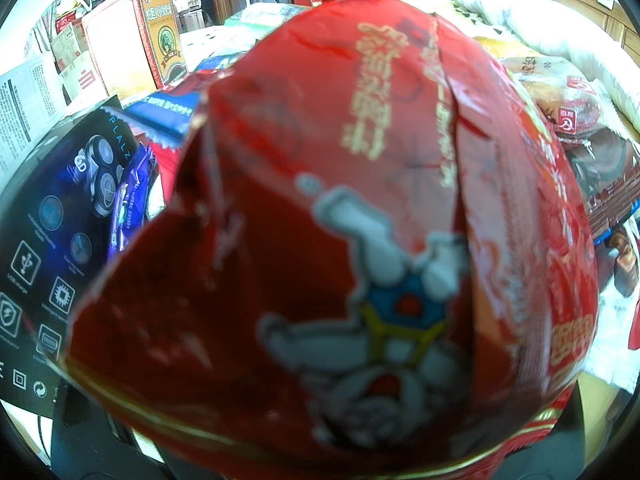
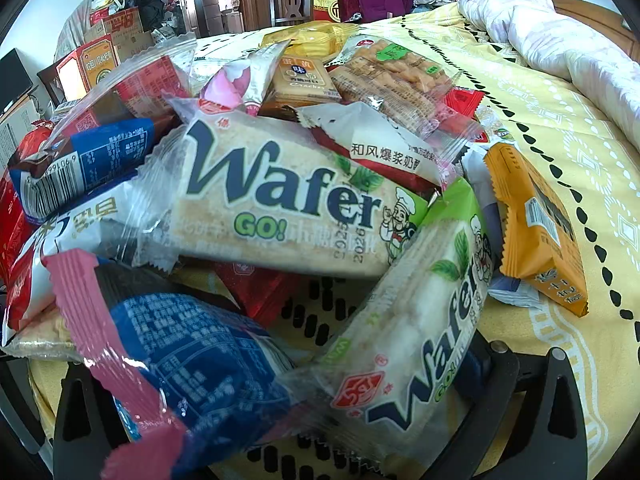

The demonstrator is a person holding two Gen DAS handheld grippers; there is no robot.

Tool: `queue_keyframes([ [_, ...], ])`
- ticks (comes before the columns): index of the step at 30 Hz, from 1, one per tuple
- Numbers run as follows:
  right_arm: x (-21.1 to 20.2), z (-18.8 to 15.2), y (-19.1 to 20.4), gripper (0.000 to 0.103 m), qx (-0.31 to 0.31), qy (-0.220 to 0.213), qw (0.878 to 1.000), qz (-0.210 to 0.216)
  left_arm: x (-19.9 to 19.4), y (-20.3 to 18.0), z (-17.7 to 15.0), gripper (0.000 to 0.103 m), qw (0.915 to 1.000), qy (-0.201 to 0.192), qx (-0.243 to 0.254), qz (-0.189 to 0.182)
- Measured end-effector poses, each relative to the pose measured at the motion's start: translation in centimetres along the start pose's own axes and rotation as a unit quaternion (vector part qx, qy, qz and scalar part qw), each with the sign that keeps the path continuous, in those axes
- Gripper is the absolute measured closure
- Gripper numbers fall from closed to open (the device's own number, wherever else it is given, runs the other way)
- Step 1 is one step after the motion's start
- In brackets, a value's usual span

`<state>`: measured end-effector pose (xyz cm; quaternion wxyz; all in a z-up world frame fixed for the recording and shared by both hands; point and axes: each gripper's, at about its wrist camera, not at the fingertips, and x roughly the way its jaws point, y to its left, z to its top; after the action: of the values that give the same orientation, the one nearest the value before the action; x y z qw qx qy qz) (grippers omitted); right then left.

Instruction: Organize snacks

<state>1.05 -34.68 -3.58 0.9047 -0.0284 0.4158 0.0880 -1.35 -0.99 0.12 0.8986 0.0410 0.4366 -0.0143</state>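
Red crinkled foil snack bag (image 1: 360, 220) fills the left gripper's view, apparently clamped; jaws hidden. Right gripper (image 2: 316, 412) gapes around a white-green wafer packet (image 2: 416, 340), long axis running forward-right between the jaws.

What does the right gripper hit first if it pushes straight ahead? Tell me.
Probably the near Wafer pack, lying tilted across the right gripper between its fingers, with the blue-and-pink packet beside it. The larger Wafer pack lies behind. Depth is hard to judge.
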Motion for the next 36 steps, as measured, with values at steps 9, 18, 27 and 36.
queue_keyframes([
  [9,0.0,0.0,0.2,0.000,0.001,0.004,1.000,0.000,0.0,0.0,0.0,0.000,1.0000,0.000,0.000,0.000],
  [18,-0.7,-0.5,0.9,0.000,0.001,0.001,1.000,-0.009,0.0,0.0,0.0,0.000,1.0000,0.000,0.000,0.000],
  [27,-1.4,-1.0,1.6,0.000,0.006,0.006,1.000,-0.012,0.0,0.0,0.0,0.000,1.0000,0.000,0.000,0.000],
  [36,-1.5,-1.0,1.3,0.000,0.018,-0.022,1.000,0.003,0.0,0.0,0.0,0.000,1.0000,0.000,0.000,0.000],
])
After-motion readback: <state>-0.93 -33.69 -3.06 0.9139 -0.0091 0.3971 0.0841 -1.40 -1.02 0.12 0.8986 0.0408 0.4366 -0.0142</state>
